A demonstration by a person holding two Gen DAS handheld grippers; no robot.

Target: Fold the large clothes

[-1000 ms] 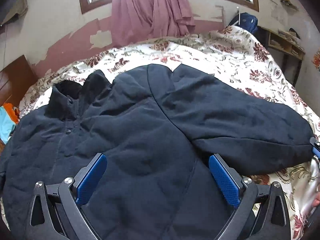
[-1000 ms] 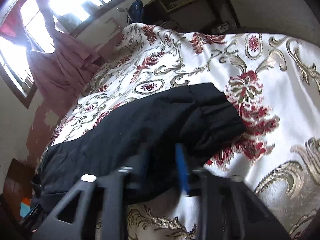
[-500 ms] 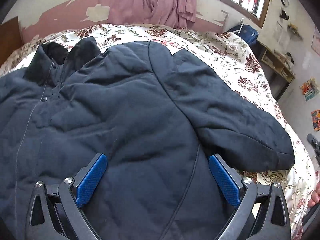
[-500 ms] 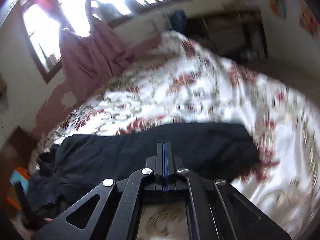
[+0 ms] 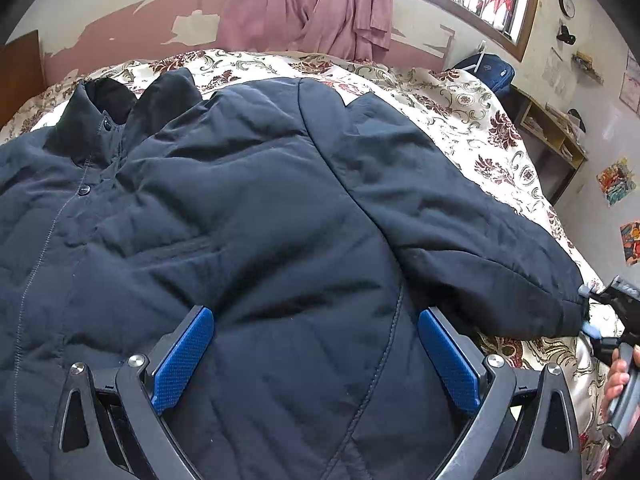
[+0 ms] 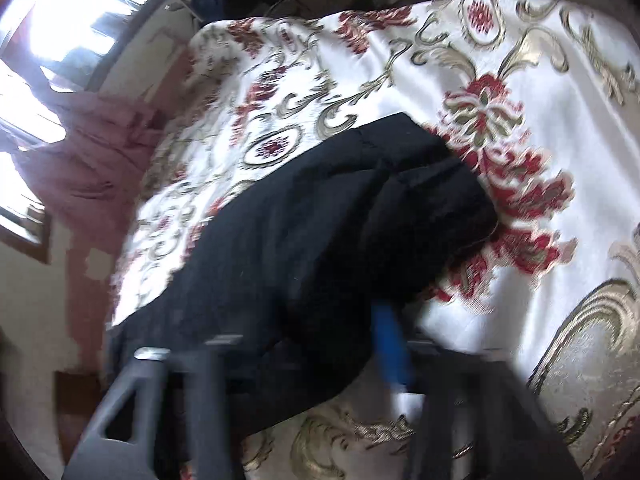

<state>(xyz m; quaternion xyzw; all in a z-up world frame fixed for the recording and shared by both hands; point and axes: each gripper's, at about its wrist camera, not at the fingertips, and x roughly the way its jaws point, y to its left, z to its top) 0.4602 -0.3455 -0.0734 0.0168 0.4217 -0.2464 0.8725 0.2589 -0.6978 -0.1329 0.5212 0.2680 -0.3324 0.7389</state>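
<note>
Dark jacket (image 5: 248,216) under wide-open left gripper (image 5: 316,356), cuff (blurred) at right gripper (image 6: 320,336)

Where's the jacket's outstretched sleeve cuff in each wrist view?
Left wrist: the sleeve cuff is at the far right edge, below mid-height, lying on the floral bedspread, with the right gripper at its end.
Right wrist: the cuff is just right of centre, dark against the bedspread.
Shared landmark: the pink curtain, top centre in the left view, at the left edge in the right view.
</note>
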